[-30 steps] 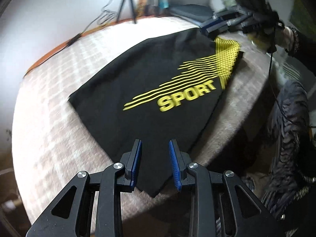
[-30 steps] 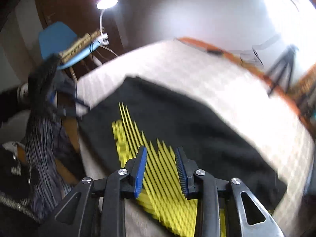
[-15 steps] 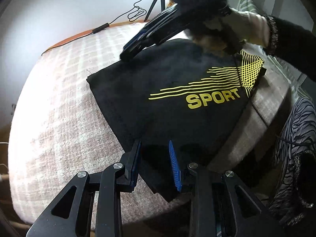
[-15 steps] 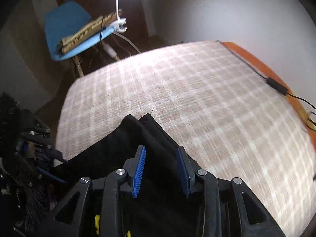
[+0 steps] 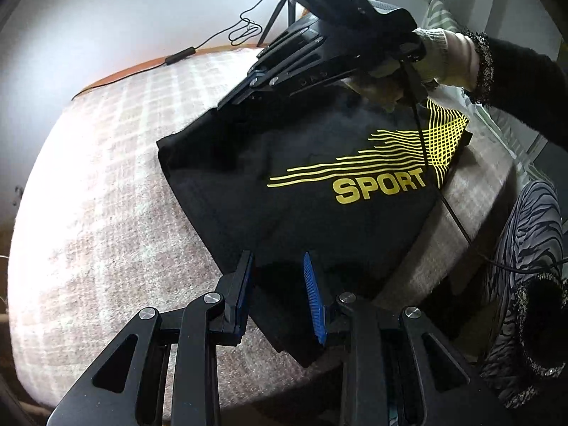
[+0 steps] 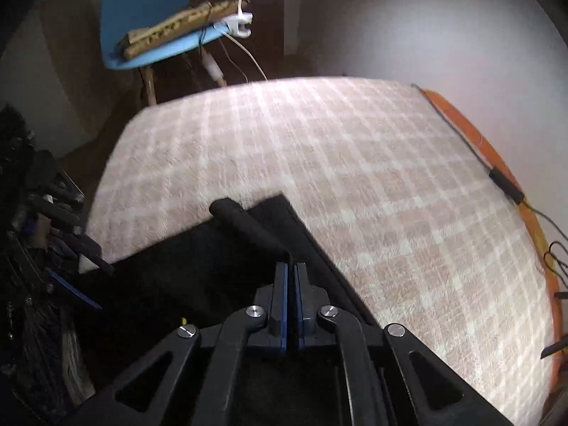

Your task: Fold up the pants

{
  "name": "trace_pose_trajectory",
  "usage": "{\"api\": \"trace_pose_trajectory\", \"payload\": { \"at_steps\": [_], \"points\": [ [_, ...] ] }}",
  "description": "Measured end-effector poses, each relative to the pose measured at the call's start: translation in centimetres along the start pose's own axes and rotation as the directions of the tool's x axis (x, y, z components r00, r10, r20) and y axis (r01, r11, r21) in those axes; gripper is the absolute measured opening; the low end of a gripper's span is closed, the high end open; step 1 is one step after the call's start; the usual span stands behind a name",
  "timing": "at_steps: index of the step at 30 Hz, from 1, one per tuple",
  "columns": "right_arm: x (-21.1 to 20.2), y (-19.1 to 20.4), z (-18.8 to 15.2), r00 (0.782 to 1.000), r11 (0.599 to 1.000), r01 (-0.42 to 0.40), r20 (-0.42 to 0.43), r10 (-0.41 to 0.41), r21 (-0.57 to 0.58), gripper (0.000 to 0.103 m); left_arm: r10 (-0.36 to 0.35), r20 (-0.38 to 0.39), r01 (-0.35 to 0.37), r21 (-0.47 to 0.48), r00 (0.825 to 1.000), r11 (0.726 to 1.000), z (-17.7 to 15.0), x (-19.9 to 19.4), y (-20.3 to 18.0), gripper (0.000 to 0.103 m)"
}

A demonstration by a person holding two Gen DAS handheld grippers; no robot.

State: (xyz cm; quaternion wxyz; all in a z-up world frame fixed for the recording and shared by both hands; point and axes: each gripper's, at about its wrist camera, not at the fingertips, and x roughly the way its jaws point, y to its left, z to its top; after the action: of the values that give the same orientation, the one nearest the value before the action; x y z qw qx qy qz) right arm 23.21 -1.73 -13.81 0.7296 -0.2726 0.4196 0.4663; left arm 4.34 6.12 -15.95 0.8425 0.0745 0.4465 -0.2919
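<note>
Black pants [image 5: 301, 149] with a yellow SPORT print lie flat on a beige checked blanket [image 5: 88, 195]. My left gripper [image 5: 277, 259] hovers open at their near corner, the black cloth showing between and under its blue pads. A gloved hand [image 5: 436, 56] holds my right gripper [image 5: 222, 106] down at the far left corner. In the right wrist view this gripper [image 6: 291, 266] is shut on the pants [image 6: 177, 284]. A pinched ridge of cloth [image 6: 245, 223] runs from its tips to the corner.
The blanket [image 6: 355, 159] spreads wide beyond the pants. A black cable [image 6: 504, 184] runs along the orange far edge. A blue chair [image 6: 142, 17] with a clip lamp [image 6: 238, 21] stands past the end. A tripod [image 5: 280, 17] stands behind. Striped fabric [image 5: 525, 248] hangs at the right.
My right gripper crossed from the yellow print to the pants' far left corner and closed on the cloth, raising a ridge. My left gripper stayed open at the near corner.
</note>
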Motion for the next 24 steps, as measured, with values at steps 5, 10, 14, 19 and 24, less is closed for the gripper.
{"api": "trace_pose_trajectory", "payload": {
  "at_steps": [5, 10, 14, 19, 24],
  "points": [
    [1.2, 0.0, 1.0, 0.998, 0.999, -0.049, -0.043, 0.048, -0.01, 0.021, 0.0, -0.017, 0.0, -0.004, 1.0, 1.0, -0.2, 0.3, 0.4, 0.026],
    [3.7, 0.4, 1.7, 0.996, 0.999, -0.036, -0.079, 0.034, -0.034, 0.027, 0.006, -0.018, -0.006, -0.004, 1.0, 1.0, -0.2, 0.4, 0.3, 0.026],
    [3.6, 0.9, 1.8, 0.998, 0.998, -0.027, -0.067, 0.022, -0.065, 0.001, 0.007, -0.001, -0.007, -0.019, 1.0, 1.0, -0.1, 0.1, 0.7, 0.026],
    [2.1, 0.1, 2.4, 0.999, 0.998, 0.023, -0.029, -0.025, -0.062, 0.0, 0.011, 0.035, -0.009, -0.07, 0.999, 0.998, 0.2, -0.6, 1.7, 0.029],
    [2.8, -1.0, 3.0, 0.999, 1.0, -0.013, -0.041, 0.012, -0.021, 0.004, 0.007, 0.012, -0.006, -0.066, 1.0, 0.998, 0.2, 0.0, 1.5, 0.03]
  ]
}}
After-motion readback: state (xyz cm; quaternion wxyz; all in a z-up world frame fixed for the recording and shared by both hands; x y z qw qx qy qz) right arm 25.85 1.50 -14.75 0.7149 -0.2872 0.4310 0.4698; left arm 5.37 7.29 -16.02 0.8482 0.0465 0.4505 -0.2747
